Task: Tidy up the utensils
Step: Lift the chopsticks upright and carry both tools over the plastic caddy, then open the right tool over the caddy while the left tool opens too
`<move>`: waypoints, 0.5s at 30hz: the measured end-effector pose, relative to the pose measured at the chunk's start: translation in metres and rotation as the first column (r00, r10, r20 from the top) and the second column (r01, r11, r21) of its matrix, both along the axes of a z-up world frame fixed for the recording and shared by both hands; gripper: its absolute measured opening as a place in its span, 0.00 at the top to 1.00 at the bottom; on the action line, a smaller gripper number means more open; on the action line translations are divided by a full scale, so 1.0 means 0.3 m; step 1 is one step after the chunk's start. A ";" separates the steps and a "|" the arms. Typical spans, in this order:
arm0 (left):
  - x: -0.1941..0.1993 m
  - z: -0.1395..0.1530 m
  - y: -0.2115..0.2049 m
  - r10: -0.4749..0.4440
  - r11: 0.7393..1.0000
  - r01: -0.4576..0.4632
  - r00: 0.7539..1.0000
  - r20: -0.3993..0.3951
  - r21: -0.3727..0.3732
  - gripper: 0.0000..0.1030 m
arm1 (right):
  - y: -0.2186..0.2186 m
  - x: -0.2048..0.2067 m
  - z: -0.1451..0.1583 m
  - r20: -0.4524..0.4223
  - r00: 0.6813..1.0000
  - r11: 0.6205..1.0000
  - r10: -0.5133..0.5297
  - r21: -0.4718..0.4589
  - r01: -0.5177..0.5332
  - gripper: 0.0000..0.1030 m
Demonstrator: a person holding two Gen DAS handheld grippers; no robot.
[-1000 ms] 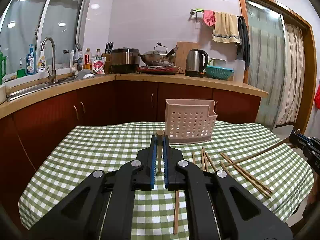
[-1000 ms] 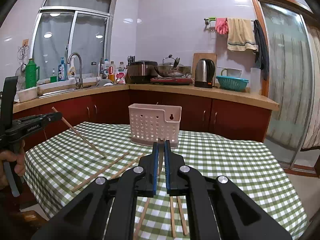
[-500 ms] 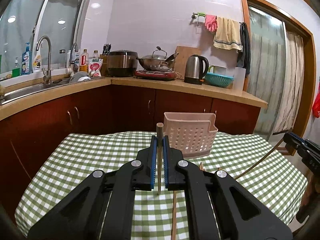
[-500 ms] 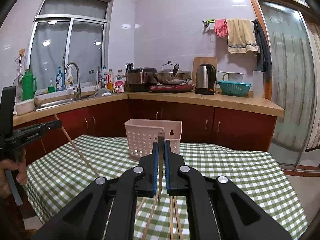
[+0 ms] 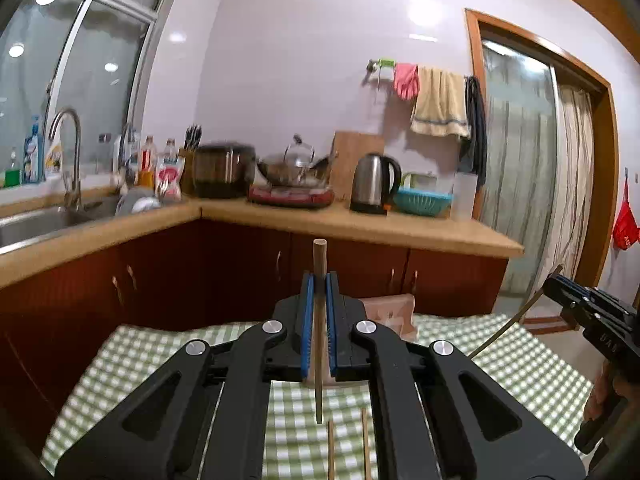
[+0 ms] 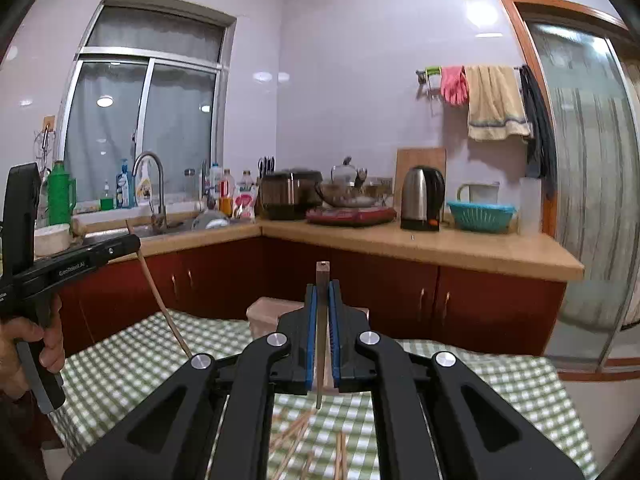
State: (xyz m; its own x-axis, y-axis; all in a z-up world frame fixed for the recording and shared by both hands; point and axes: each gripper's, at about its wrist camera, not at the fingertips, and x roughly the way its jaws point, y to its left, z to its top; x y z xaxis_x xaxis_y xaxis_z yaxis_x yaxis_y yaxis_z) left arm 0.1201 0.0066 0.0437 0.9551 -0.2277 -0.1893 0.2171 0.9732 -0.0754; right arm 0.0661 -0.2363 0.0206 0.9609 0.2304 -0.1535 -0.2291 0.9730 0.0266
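Observation:
My left gripper [image 5: 319, 282] is shut on a wooden chopstick [image 5: 319, 264] that stands upright between the blue pads, its tip hanging above the checked table. My right gripper [image 6: 322, 292] is shut on another chopstick [image 6: 322, 276], also upright. The pink perforated utensil basket [image 5: 394, 310] sits on the table just behind the left gripper, mostly hidden; in the right wrist view the basket [image 6: 266, 312] shows behind the fingers. Loose chopsticks [image 6: 294, 432] lie on the cloth below the right gripper, and two more [image 5: 347, 440] below the left. The right gripper also shows in the left wrist view [image 5: 560, 284].
The green checked tablecloth [image 5: 520, 364] covers a round table. Behind it runs a wooden counter [image 6: 440, 240] with a kettle [image 6: 422, 198], a cooker, a wok and a sink. A glass door [image 6: 588, 184] stands at the right.
Both grippers have risen and tilted up with their chopsticks, so the basket has sunk behind the fingers and less of the table shows. Both stay shut.

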 end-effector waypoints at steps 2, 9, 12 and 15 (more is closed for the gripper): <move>0.026 0.041 -0.009 -0.006 1.000 0.006 1.000 0.028 -0.008 0.94 | -0.005 0.024 0.031 0.019 1.000 1.000 0.004 0.008 -0.004 0.94; 0.152 0.182 -0.064 -0.004 1.000 0.008 0.990 0.140 -0.030 0.94 | -0.020 0.158 0.139 0.095 0.995 1.000 -0.002 0.015 0.001 0.94; 0.209 0.222 -0.084 0.002 0.999 0.004 0.985 0.174 -0.036 0.94 | -0.025 0.222 0.159 0.107 0.994 1.000 -0.005 0.015 0.003 0.94; 0.275 0.218 -0.110 -0.003 1.000 0.008 0.986 0.166 -0.028 0.94 | -0.026 0.289 0.156 0.092 0.996 1.000 0.000 0.014 -0.001 0.94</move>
State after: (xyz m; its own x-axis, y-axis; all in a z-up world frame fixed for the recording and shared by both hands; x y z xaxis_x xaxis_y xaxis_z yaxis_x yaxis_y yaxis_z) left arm 0.2025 -0.0265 0.1091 0.9715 -0.2360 -0.0221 0.2342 0.9700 -0.0656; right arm 0.1527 -0.2441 0.0675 0.9707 0.2324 -0.0609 -0.2317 0.9726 0.0186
